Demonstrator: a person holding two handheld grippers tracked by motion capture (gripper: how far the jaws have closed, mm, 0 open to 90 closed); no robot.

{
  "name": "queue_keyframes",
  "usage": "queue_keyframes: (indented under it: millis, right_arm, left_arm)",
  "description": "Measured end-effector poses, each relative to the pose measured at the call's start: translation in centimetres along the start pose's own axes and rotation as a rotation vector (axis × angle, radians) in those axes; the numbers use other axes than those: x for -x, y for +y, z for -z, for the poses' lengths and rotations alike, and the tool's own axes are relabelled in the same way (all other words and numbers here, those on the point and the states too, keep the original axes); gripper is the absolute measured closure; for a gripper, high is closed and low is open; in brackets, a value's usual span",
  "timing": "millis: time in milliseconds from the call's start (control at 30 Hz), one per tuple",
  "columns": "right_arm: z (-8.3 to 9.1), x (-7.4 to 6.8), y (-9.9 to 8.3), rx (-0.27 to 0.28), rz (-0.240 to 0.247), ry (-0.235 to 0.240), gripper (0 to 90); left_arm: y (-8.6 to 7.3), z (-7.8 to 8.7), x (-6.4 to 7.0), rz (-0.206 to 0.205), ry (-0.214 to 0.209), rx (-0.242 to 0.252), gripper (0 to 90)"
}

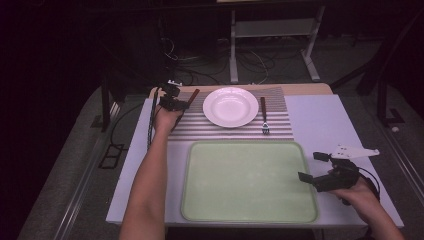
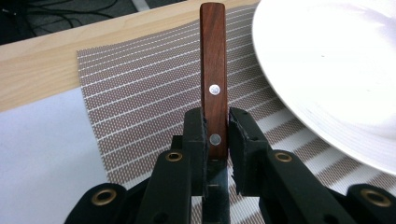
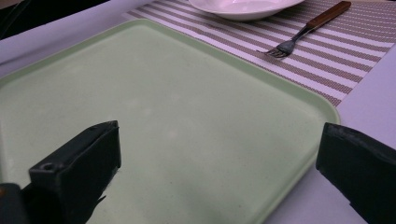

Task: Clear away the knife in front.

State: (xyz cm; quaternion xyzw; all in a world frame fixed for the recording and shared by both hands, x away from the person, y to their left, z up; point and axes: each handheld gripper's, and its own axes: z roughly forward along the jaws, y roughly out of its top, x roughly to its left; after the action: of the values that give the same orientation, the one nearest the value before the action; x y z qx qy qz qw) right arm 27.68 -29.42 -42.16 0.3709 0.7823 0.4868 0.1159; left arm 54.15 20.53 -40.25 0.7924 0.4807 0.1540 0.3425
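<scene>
My left gripper point(image 1: 176, 102) point(image 2: 216, 115) is at the far left of the striped placemat point(image 1: 235, 131) point(image 2: 140, 84), shut on a utensil with a dark wooden handle point(image 1: 193, 96) point(image 2: 213, 70). The handle points away and lies just left of the white plate point(image 1: 230, 106) point(image 2: 327, 70); its working end is hidden behind the jaws. A wooden-handled fork point(image 1: 263, 117) point(image 3: 303, 30) lies right of the plate. My right gripper point(image 1: 311, 166) point(image 3: 219, 140) is open, with nothing between its jaws, over the right edge of the pale green tray point(image 1: 250, 182) point(image 3: 163, 116).
The tray sits on the near half of the pale table point(image 1: 325, 120), the placemat just beyond it. A wooden strip point(image 2: 46, 56) runs along the table's far edge. Behind it stand a white metal frame point(image 1: 272, 40) and floor cables.
</scene>
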Motion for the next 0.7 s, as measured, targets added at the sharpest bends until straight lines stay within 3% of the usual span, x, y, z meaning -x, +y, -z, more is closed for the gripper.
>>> queue_keyframes:
  millis: [333,700]
  right_arm:
    - [0.0,0.0,0.0,-0.002,0.001,-0.001,0.1]
    - [0.0,-0.1,0.0,-0.002,0.006,-0.001,0.1]
  left_arm:
    - [-1.2,2.6,1.0,0.017,-0.082,-0.007,77.2]
    - [-1.9,5.2,3.6,-0.026,-0.150,0.010,77.2]
